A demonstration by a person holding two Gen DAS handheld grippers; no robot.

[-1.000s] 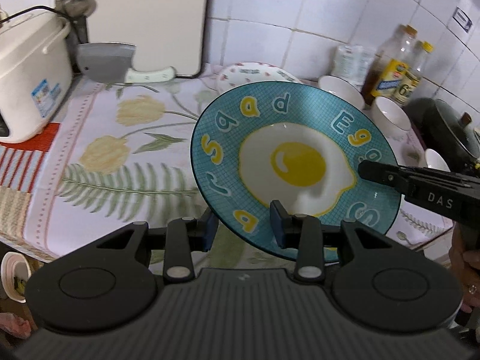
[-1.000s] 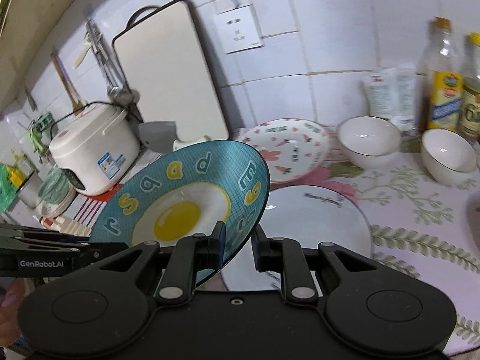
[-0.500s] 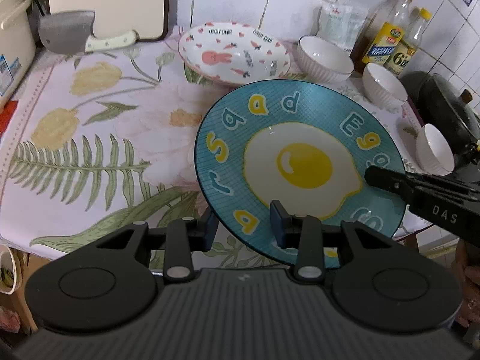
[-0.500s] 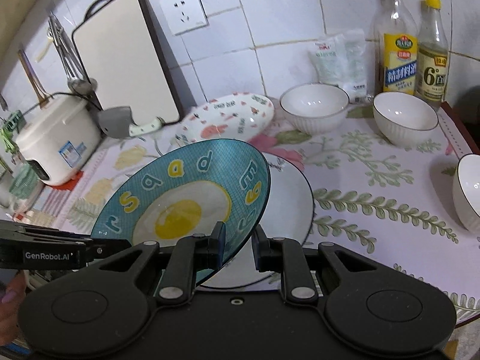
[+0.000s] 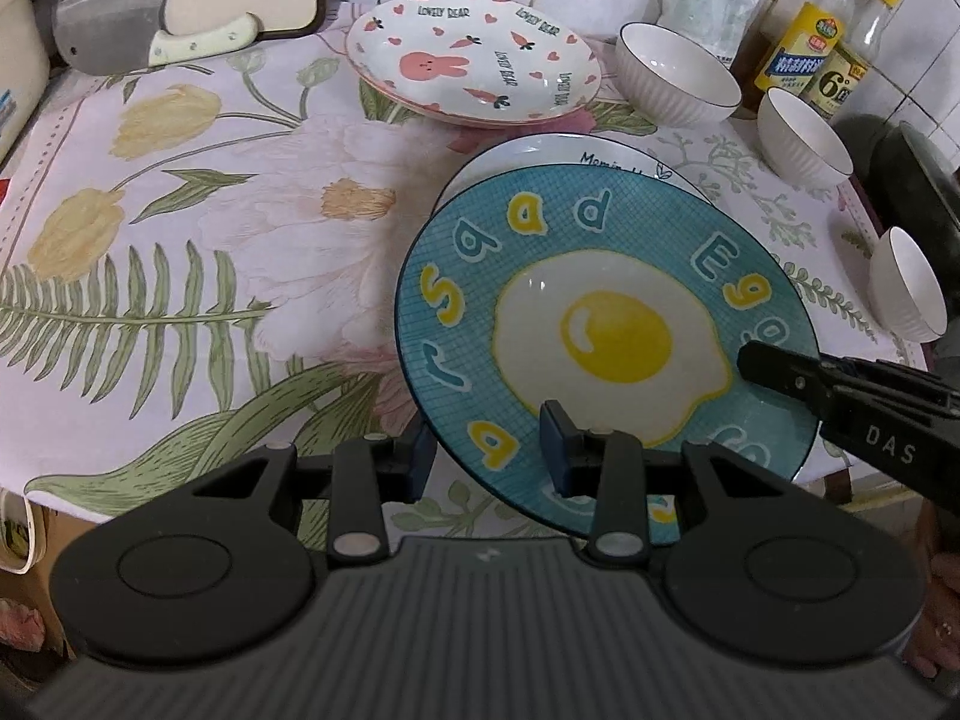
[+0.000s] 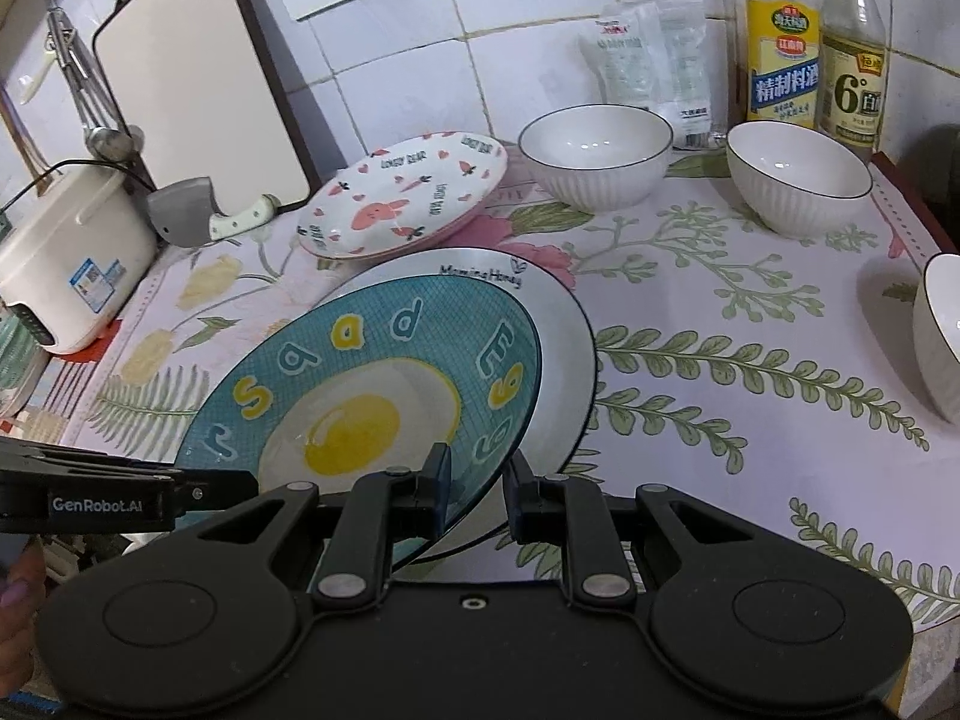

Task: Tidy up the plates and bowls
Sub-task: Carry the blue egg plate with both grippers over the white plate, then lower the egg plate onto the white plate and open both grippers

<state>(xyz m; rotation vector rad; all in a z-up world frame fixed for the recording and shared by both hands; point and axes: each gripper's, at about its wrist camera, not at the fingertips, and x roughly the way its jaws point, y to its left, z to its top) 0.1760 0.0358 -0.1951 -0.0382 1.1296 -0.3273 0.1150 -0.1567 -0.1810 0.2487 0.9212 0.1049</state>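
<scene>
Both grippers hold one blue fried-egg plate point(image 5: 606, 330) by its rim. My left gripper point(image 5: 486, 450) is shut on its near-left edge, and my right gripper point(image 6: 477, 492) is shut on its right edge. The plate point(image 6: 372, 402) hangs tilted just above a white "Morning Honey" plate point(image 6: 564, 348) on the floral tablecloth. A pink rabbit plate point(image 5: 474, 66) lies further back. Three white bowls stand at the right: one point(image 6: 594, 150) near the wall, one point(image 6: 798, 174) beside the bottles, one point(image 6: 942, 330) at the right edge.
A cleaver point(image 5: 120, 36) and a white cutting board point(image 6: 198, 102) lean at the back left beside a rice cooker point(image 6: 66, 252). Two sauce bottles point(image 6: 780, 54) and a plastic packet point(image 6: 648, 60) stand against the tiled wall. A dark pot point(image 5: 900, 180) sits far right.
Both grippers have carried the blue plate forward and down over the table. It now hangs low over the white plate.
</scene>
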